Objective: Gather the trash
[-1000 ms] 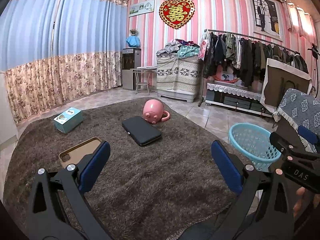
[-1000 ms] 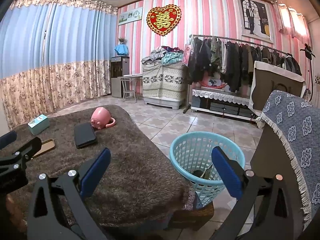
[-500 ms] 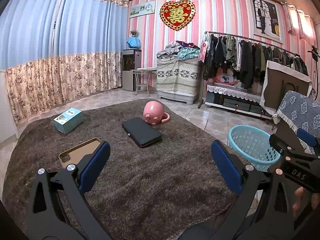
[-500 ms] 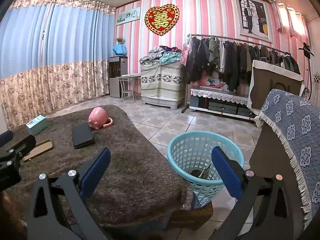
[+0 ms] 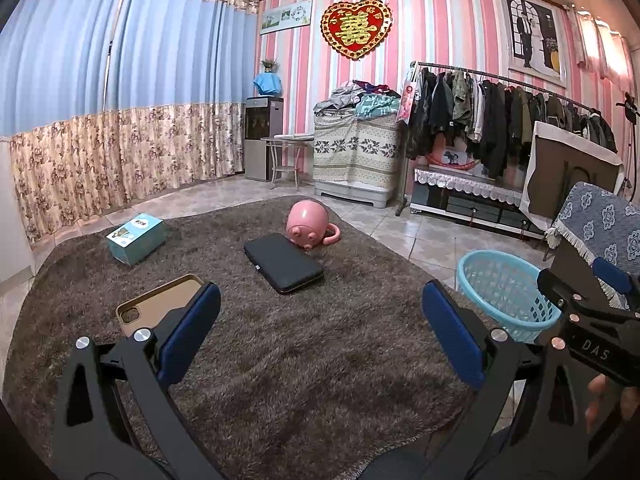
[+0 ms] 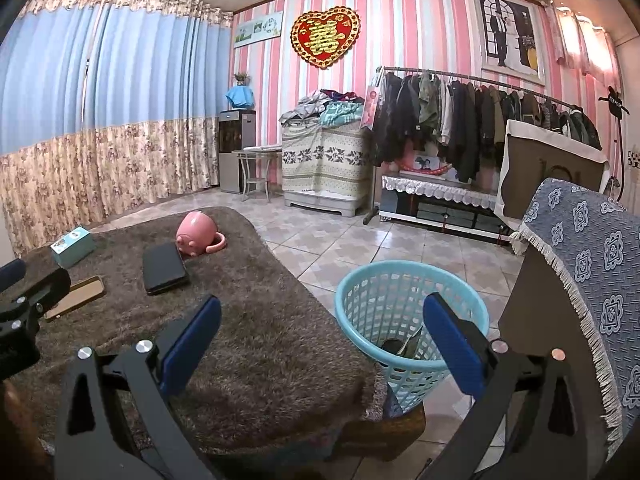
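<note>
A light blue plastic basket (image 6: 412,316) stands at the right edge of a table covered in brown shaggy cloth (image 6: 256,344); dark scraps lie in its bottom. It also shows in the left wrist view (image 5: 506,292). My left gripper (image 5: 320,332) is open and empty above the cloth's near part. My right gripper (image 6: 320,336) is open and empty, between the cloth's right edge and the basket. The right gripper also shows at the right of the left wrist view (image 5: 592,320).
On the cloth lie a tan phone case (image 5: 160,308), a black pouch (image 5: 282,262), a pink pig-shaped mug (image 5: 310,228) and a teal box (image 5: 136,238). A cabinet draped in blue patterned cloth (image 6: 588,280) stands right of the basket. A clothes rack (image 6: 480,120) lines the far wall.
Both views have drifted slightly; the basket sits a little lower and nearer in the right wrist view. Both grippers stay open and empty.
</note>
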{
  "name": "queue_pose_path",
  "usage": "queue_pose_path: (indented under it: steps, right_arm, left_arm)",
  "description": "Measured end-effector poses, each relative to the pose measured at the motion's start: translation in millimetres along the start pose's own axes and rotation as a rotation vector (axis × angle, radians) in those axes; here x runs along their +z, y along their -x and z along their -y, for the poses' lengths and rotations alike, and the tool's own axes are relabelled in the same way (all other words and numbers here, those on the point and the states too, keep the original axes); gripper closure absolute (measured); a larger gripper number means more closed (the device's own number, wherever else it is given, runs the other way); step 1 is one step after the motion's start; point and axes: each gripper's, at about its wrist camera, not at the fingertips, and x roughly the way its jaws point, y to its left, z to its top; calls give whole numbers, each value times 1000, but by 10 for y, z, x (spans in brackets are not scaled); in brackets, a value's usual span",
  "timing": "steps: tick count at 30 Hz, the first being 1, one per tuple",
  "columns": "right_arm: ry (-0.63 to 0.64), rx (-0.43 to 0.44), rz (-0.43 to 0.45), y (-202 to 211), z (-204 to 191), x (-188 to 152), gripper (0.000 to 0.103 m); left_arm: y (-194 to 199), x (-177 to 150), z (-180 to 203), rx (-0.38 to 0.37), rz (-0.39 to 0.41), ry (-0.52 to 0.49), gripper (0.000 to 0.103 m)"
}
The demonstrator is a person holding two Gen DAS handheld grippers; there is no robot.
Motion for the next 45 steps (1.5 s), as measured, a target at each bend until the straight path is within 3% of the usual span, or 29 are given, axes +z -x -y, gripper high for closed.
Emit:
queue_pose_path:
  steps: [45]
  right_arm:
    - [-6,-3,-5,-15,1,-12,4]
  left_arm:
    - [4,24,70,-8,5,3,5]
